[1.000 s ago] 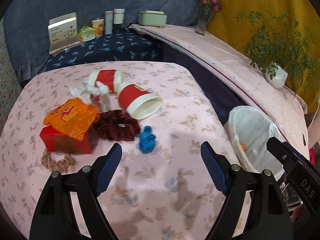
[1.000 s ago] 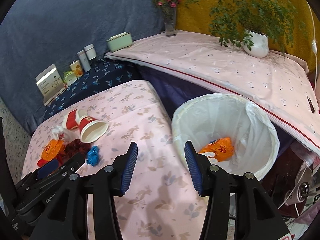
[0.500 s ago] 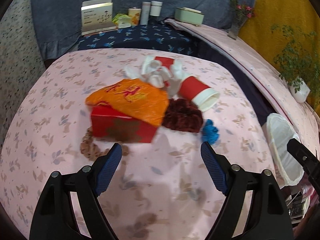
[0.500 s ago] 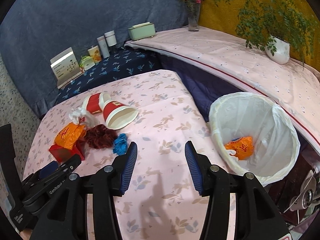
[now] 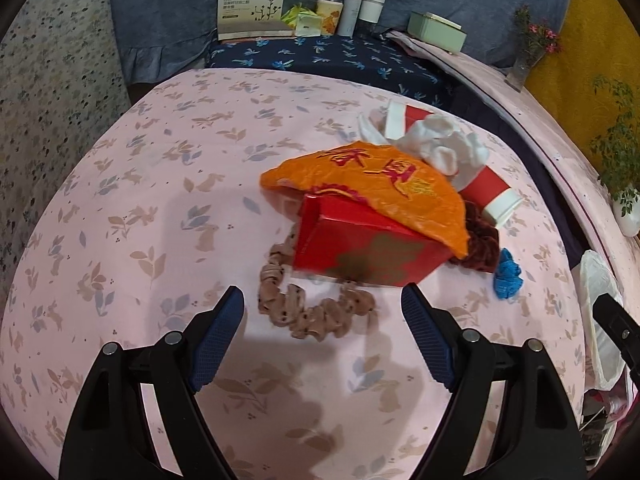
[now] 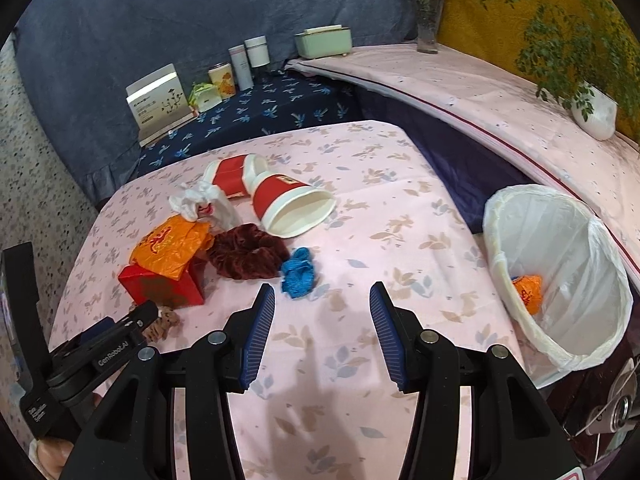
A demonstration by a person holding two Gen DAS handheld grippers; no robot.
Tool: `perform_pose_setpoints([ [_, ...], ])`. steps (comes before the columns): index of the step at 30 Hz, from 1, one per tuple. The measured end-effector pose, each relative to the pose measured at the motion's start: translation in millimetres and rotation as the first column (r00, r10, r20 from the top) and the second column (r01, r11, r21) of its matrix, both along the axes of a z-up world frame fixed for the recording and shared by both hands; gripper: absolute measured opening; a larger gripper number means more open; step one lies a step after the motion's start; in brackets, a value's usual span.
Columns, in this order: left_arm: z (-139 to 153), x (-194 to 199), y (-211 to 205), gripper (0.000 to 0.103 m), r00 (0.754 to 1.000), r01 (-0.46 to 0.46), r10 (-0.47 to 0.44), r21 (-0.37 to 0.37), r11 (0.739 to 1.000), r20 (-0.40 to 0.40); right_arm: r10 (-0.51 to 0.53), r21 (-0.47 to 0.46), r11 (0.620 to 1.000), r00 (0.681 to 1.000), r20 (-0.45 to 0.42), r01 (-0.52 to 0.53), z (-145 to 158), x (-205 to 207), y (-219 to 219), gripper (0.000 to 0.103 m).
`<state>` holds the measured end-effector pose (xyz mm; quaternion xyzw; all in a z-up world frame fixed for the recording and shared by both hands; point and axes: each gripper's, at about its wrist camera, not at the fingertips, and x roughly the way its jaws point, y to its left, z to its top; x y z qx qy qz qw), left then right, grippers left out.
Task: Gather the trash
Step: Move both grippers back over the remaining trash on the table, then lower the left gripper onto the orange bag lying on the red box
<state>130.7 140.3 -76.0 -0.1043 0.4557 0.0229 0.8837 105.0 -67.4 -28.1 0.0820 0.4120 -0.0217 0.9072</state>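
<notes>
Left claw (image 5: pixel 322 332), left wrist view: jaws stand wide apart with nothing between them, tilted down over the pink worktop (image 5: pixel 140 208). Straight ahead, just beyond the fingertips, lies a beige scrunchie (image 5: pixel 310 306); directly behind it stands the red box (image 5: pixel 360 248), its long axis running left to right across the jaw gap, with an orange wrapper (image 5: pixel 372 190) draped over its top. Behind and to the right lie crumpled white tissue (image 5: pixel 440 146), a red paper cup (image 5: pixel 490 196) on its side, a maroon scrunchie (image 5: pixel 480 248) and a blue scrap (image 5: pixel 507 276). Bare worktop is free to the left and near side. The lined bin (image 5: pixel 596 316) shows only at the right edge.

Right claw (image 6: pixel 322 328), right wrist view: jaws are parted and empty. The blue scrap (image 6: pixel 298 274) lies just ahead and slightly left of the gap; the maroon scrunchie (image 6: pixel 246 254), red paper cup (image 6: pixel 292 208) and red box (image 6: pixel 162 284) lie further left. The lined bin (image 6: pixel 560 280) stands off the worktop's right edge, an orange wrapper already inside. The left claw (image 6: pixel 120 332) appears at lower left, close to the box, so the left hand seems nearer the pile and the right hand nearer the bin.
</notes>
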Motion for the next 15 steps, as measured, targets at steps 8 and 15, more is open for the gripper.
perform_pose_setpoints([
  [8,-7.7,6.0,22.8,0.075,0.999,-0.025,0.024,-0.027,0.999,-0.025,0.08,0.003,0.997,0.997,-0.011,-0.08,-3.1,20.0,38.8,0.049],
  [15,-2.4,4.6,39.1,0.075,0.999,-0.031,0.03,-0.048,0.998,-0.015,0.131,0.049,0.99,0.991,-0.032,-0.129,-9.0,39.6,66.7,0.049],
])
